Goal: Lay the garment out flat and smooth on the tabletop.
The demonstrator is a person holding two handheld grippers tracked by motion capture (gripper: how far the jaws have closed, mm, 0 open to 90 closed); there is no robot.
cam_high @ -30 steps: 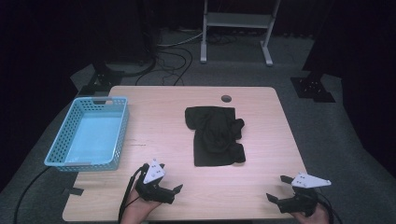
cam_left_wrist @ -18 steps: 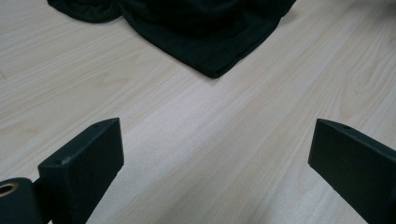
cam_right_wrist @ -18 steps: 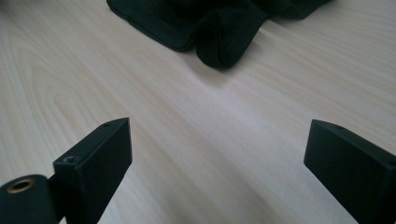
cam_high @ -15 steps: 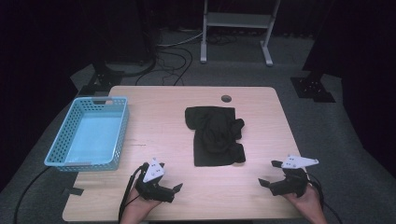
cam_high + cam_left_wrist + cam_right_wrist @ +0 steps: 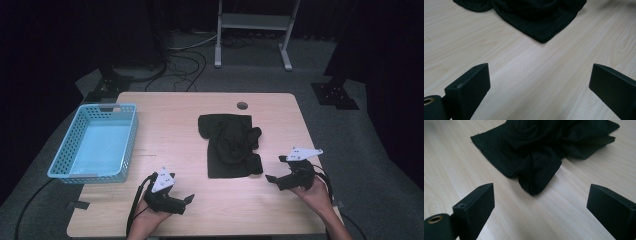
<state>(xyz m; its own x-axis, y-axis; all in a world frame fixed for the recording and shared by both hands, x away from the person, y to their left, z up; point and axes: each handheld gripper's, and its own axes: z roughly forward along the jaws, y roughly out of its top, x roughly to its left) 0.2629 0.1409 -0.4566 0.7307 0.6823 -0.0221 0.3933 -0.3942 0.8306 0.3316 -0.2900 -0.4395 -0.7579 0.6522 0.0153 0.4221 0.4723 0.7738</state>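
A crumpled black garment [image 5: 231, 145] lies in the middle of the wooden table [image 5: 170, 135]. My left gripper [image 5: 186, 201] rests near the front edge, left of the cloth, jaws open and empty. In the left gripper view a corner of the black garment [image 5: 541, 27] lies well ahead of the open jaws. My right gripper [image 5: 275, 170] hovers just right of the cloth's near right corner, open and empty. In the right gripper view a folded hem of the black garment [image 5: 534, 177] sits close in front, between the spread jaws.
A light blue plastic basket [image 5: 97, 142] stands at the table's left side. A round cable hole [image 5: 242, 105] is near the back edge. Dark stands and cables sit on the grey floor behind the table.
My right gripper has moved up and left from the table's front right corner toward the garment's near corner. The left gripper has stayed put.
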